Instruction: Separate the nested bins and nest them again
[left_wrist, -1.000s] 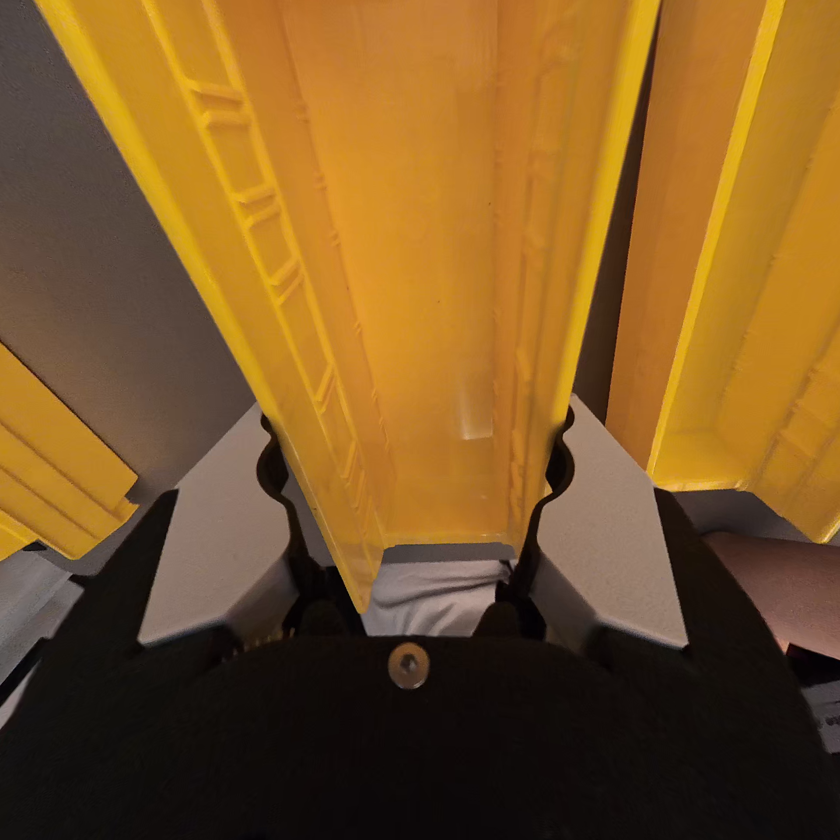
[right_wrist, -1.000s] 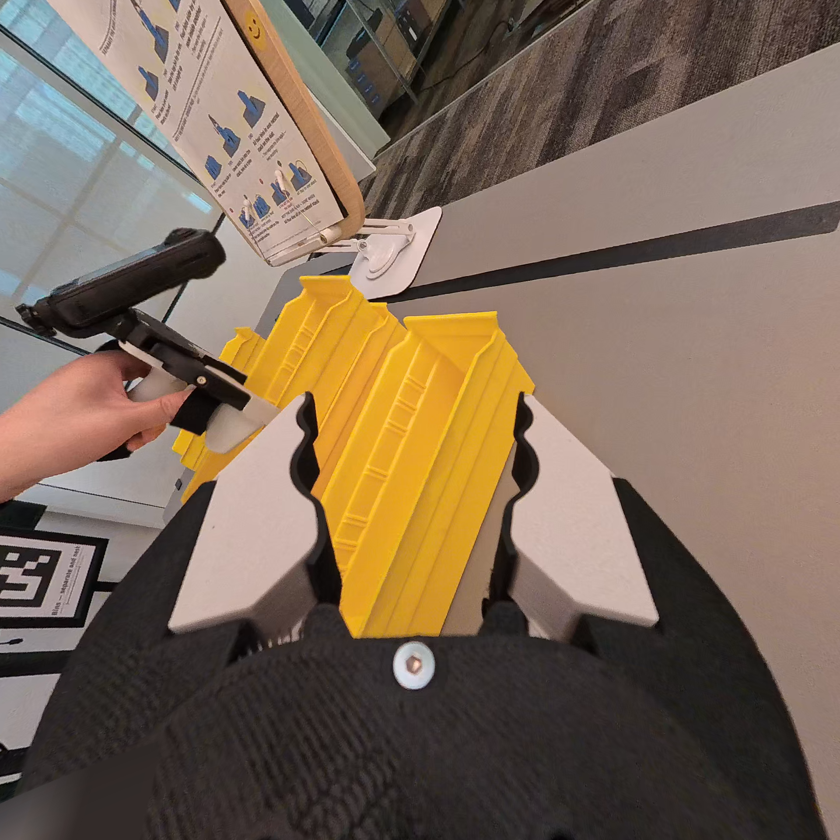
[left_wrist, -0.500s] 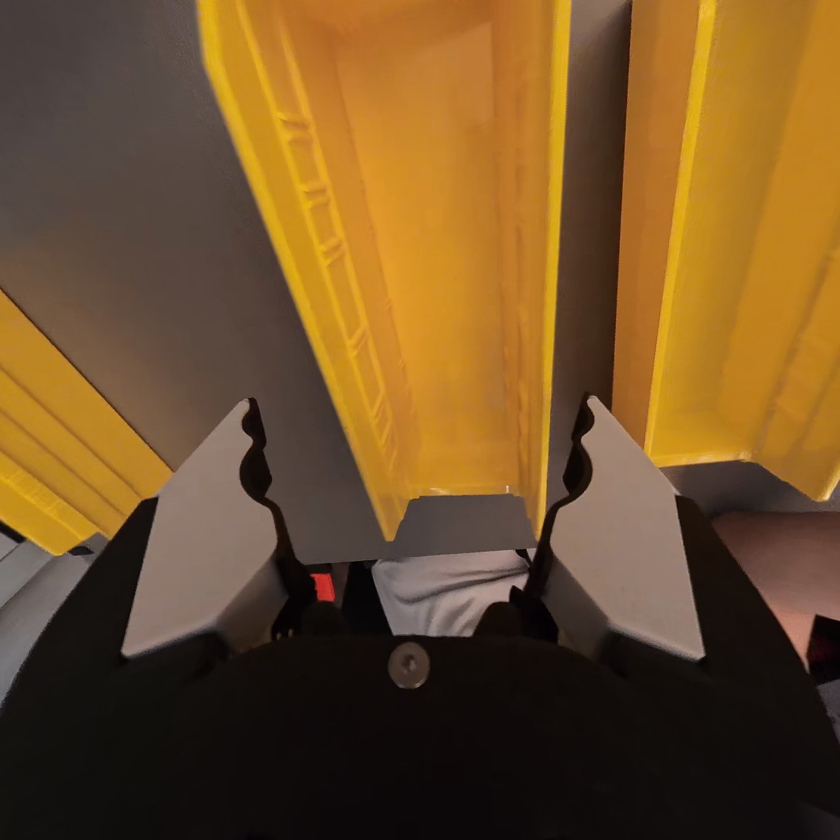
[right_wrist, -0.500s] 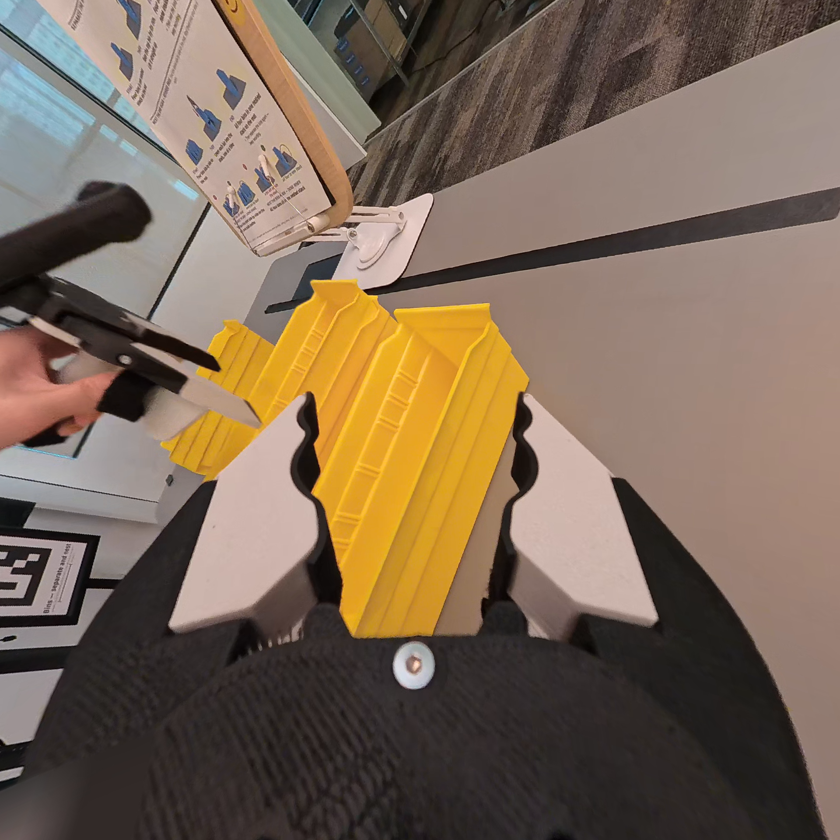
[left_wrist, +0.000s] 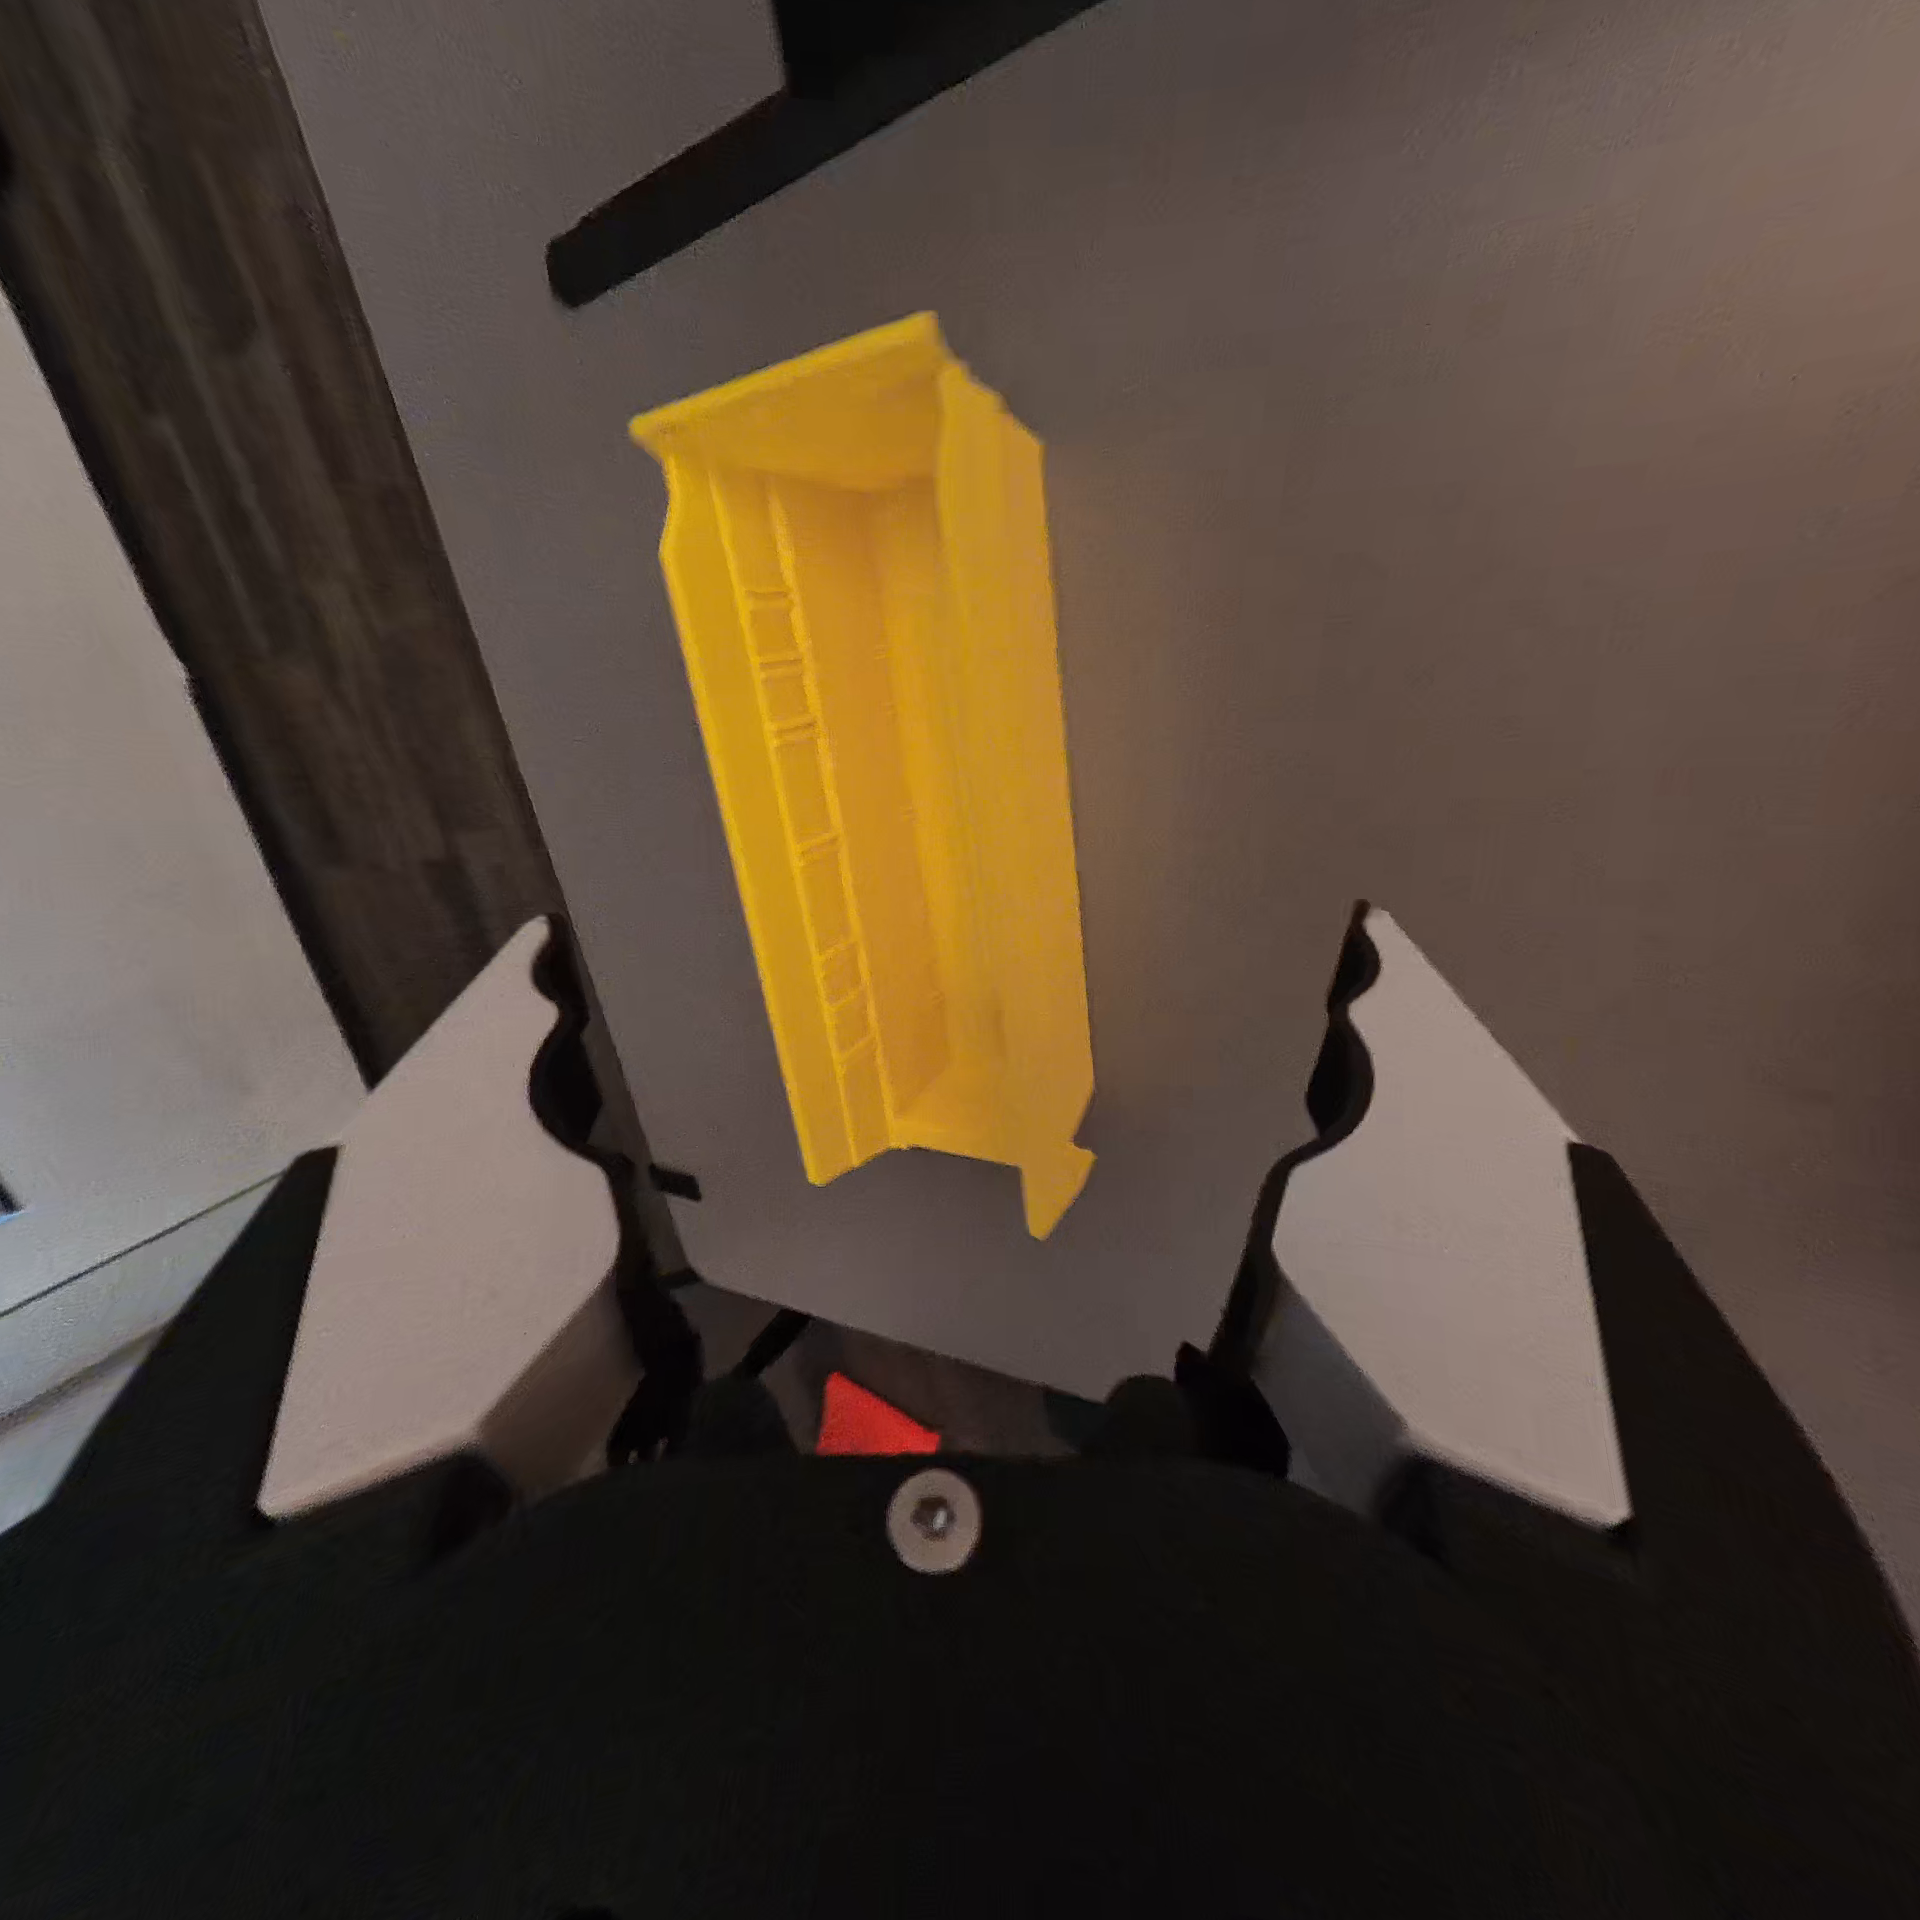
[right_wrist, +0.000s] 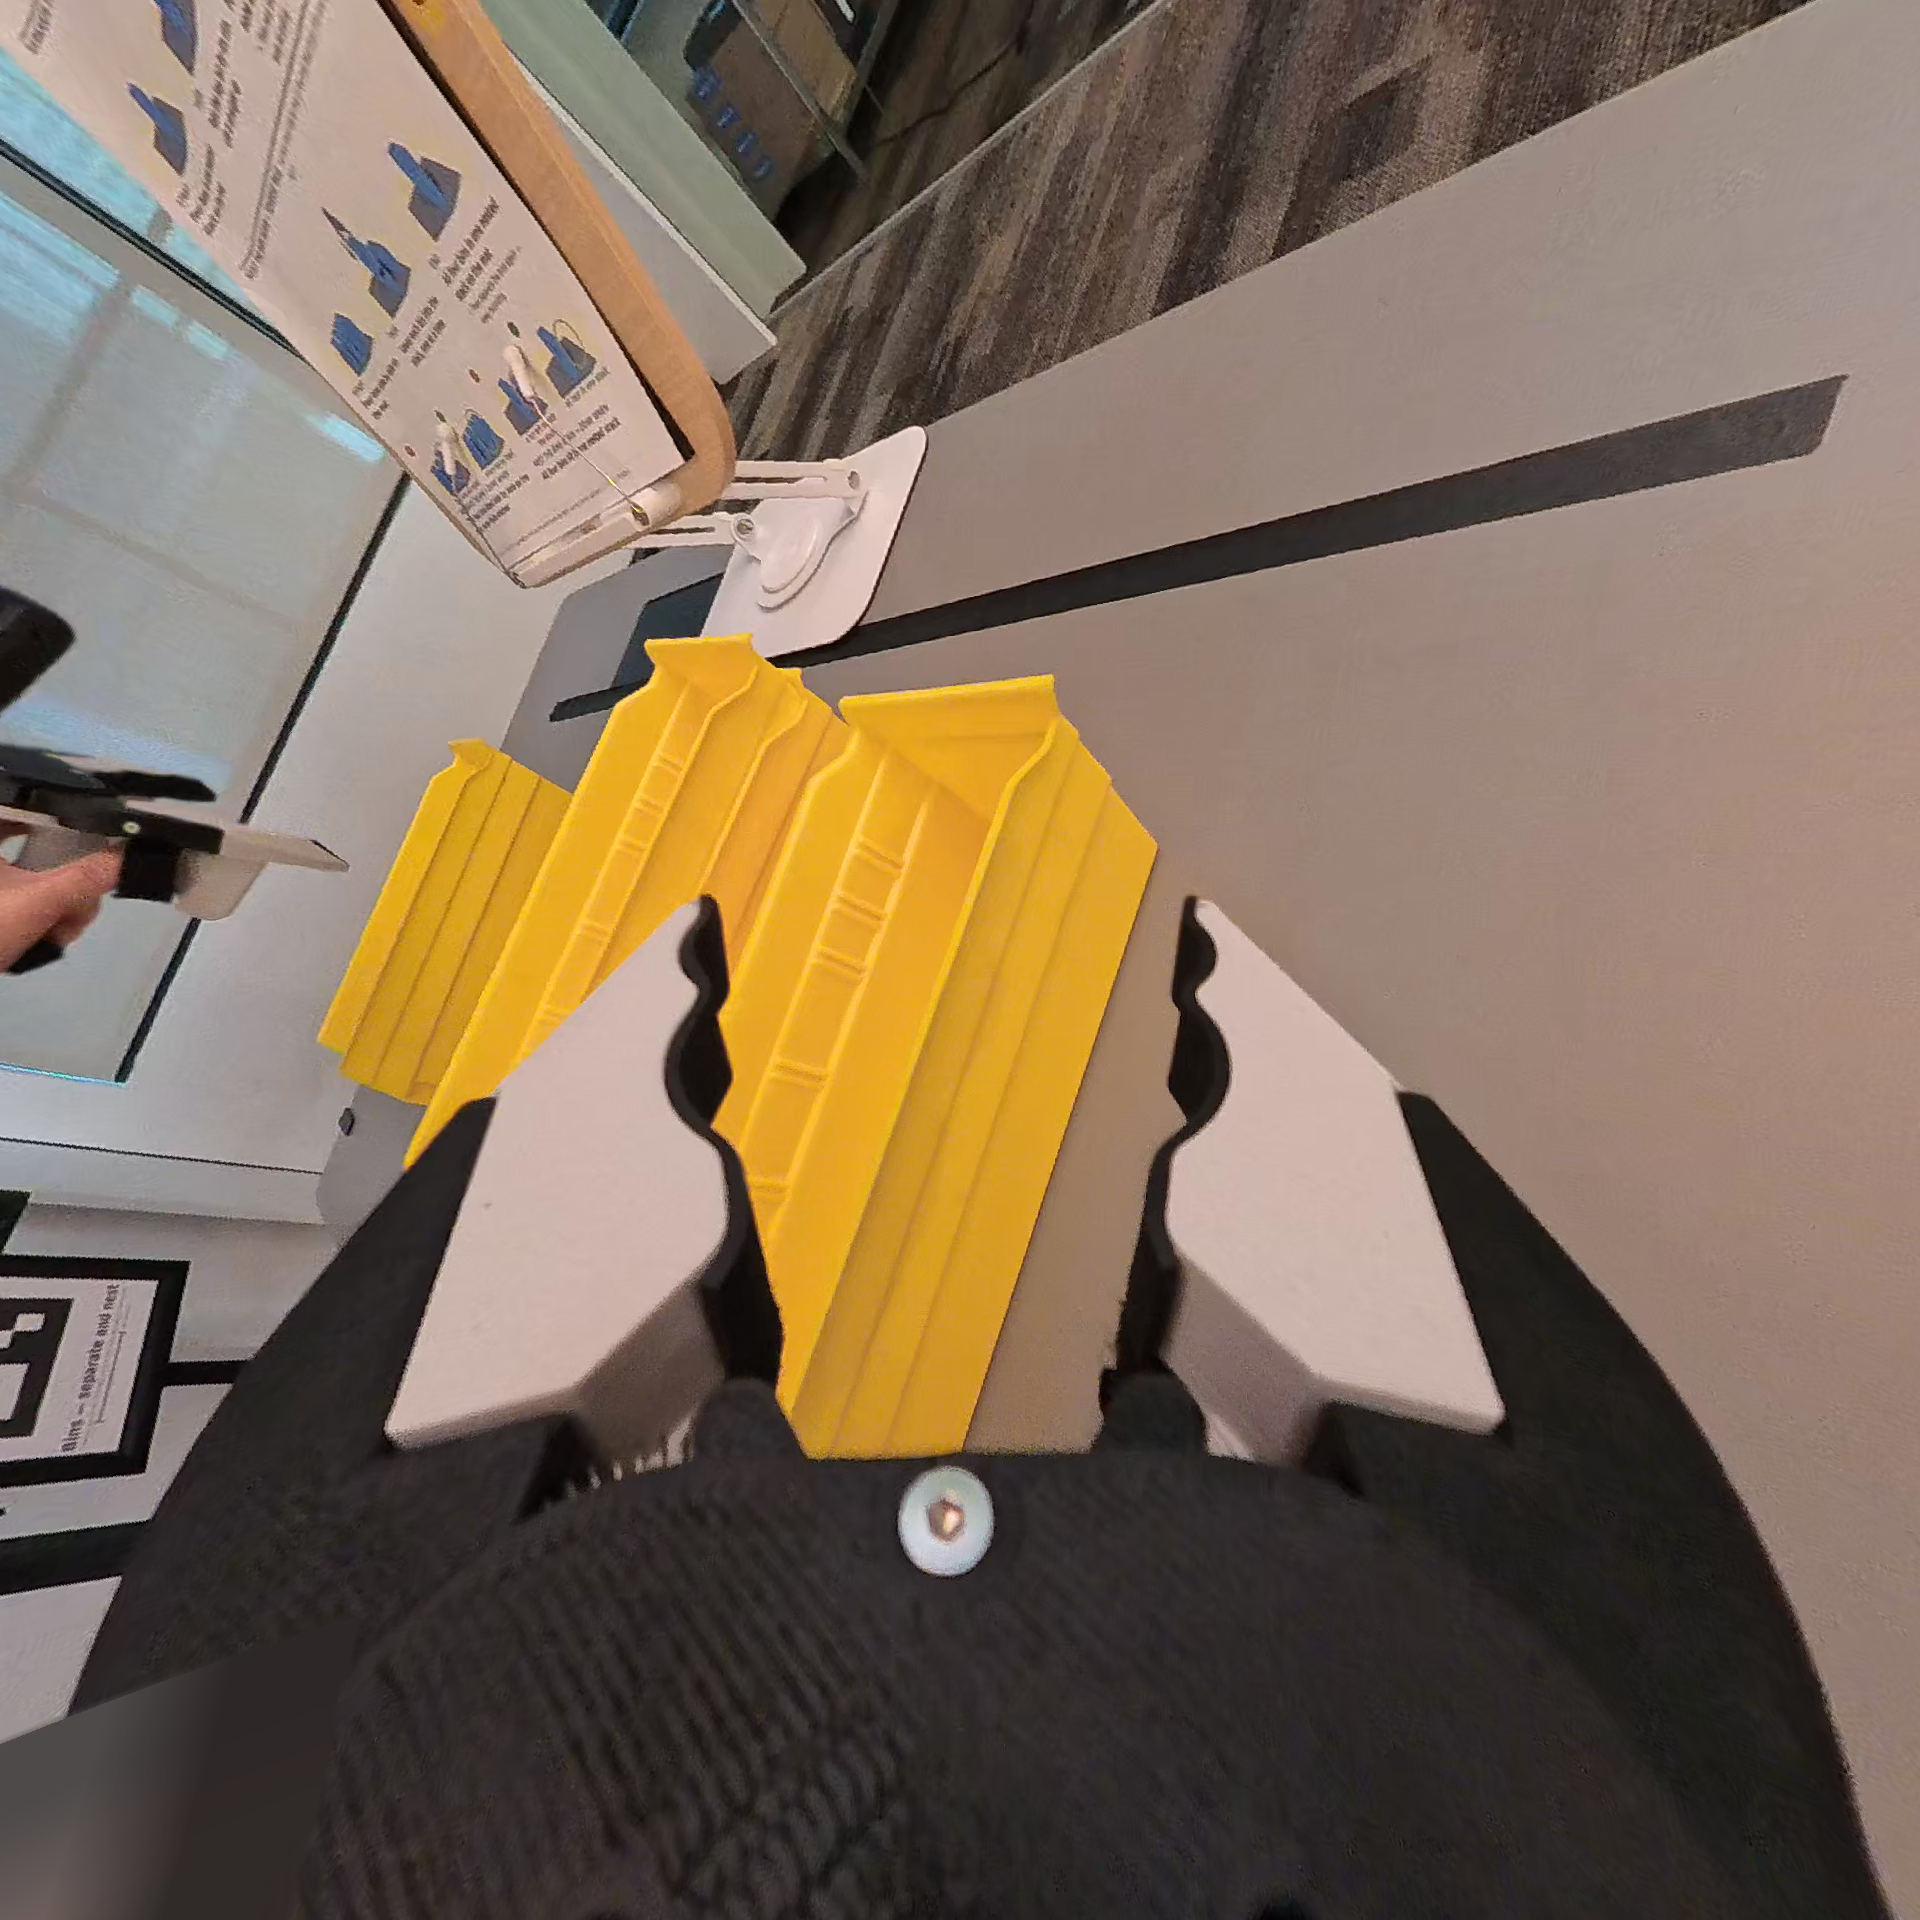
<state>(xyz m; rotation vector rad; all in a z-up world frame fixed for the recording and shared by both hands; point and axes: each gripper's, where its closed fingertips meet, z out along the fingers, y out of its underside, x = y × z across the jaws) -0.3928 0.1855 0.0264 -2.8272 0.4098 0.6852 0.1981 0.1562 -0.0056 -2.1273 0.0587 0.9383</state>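
Three yellow bins (right_wrist: 914, 1039) lie side by side, separated, on the grey desk (right_wrist: 1507, 831). The right gripper (right_wrist: 945, 997) hangs over the rightmost one, fingers (right_wrist: 582, 1174) parted and not pressing it. The left gripper (left_wrist: 951, 997), fingers spread wide and bare, is raised well above a bin (left_wrist: 883, 790).

Black hand-held gripper (left_wrist: 951, 925) w/ grey fingers (left_wrist: 447, 1226), silver screw (left_wrist: 933, 1522).
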